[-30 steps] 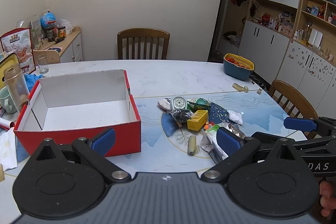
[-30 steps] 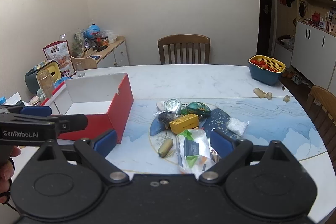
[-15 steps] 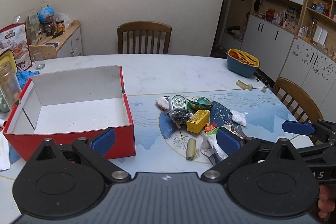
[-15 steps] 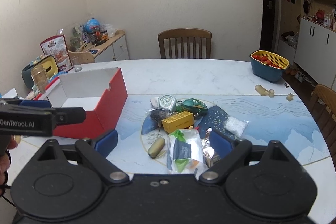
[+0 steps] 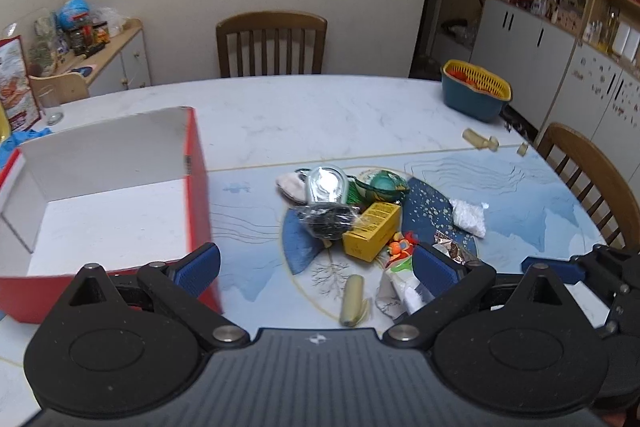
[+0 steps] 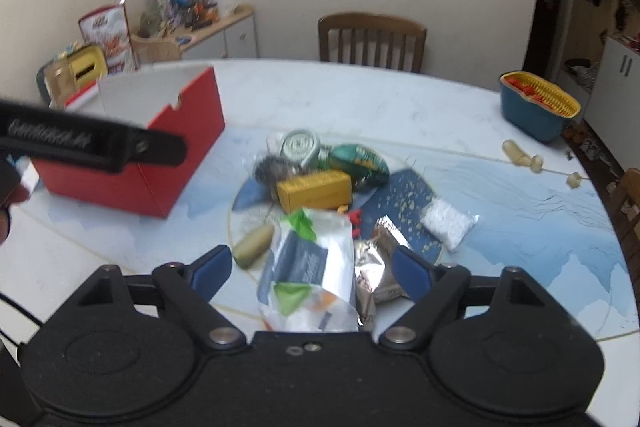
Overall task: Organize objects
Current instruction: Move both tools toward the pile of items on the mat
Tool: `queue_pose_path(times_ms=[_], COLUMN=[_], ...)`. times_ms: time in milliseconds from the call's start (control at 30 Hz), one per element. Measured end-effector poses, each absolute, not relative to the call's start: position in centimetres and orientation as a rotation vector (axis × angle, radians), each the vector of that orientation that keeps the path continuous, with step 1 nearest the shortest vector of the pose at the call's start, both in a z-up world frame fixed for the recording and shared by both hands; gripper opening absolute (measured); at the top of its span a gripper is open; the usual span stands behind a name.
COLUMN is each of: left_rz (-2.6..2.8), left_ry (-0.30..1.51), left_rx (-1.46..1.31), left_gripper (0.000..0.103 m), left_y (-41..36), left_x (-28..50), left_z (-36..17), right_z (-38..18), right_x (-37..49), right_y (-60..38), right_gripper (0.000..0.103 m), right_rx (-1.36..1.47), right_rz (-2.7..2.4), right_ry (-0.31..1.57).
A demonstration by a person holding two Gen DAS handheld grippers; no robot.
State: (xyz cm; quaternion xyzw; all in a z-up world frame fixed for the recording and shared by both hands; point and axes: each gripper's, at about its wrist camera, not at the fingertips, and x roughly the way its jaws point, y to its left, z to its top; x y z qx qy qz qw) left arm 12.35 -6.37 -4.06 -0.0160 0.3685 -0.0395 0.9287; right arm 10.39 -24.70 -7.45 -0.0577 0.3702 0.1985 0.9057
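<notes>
the right gripper (image 6: 310, 269) hangs over a white plastic packet (image 6: 310, 267), its jaws closing but not touching it. the left gripper (image 5: 316, 267) has its jaws wide apart, holding nothing. the open red cardboard box (image 5: 196, 163) sits at 10 o'clock from the pile.

We see a red box (image 5: 198, 187) with a white inside, a yellow carton (image 5: 372, 237), a green pouch (image 6: 358, 163), a blue basket (image 5: 474, 95) with a yellow insert, and a white marbled table (image 5: 320, 107) under a blue, mountain-patterned mat (image 6: 520, 219).
</notes>
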Motion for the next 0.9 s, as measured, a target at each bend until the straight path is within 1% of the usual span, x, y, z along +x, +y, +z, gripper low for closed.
queue_pose_path(times_ms=[167,367,533,767,900], left_rz=[-0.075,-0.017,-0.015,0.013,0.020], left_ry=[0.771,0.807,0.859,0.930,0.956], left_rx=[-0.014,-0.032,-0.018,-0.037,-0.071], left_gripper=[0.103,0.103,0.103,0.102,0.102], left_y=[-8.0,-7.8,-8.1,-8.3,-8.0], left_x=[14.9,19.6,22.4,24.8,25.6], left_z=[-5.2,-6.3,-8.5,-11.2,-12.1], right_z=[-8.6,-9.3,-10.2,-10.8,-10.9], right_x=[11.7,12.9,13.5,14.4,15.6], right_y=[-25.3,-25.5,-25.2,-25.1,-24.9], right_gripper=[0.081,0.077,0.075,0.074,0.077], right_rx=[-0.154,-0.180,-0.210,-0.203,-0.169], right_rz=[0.446,0.510,0.549,0.591,0.614], right_ry=[0.788,0.796,0.807,0.813,0.856])
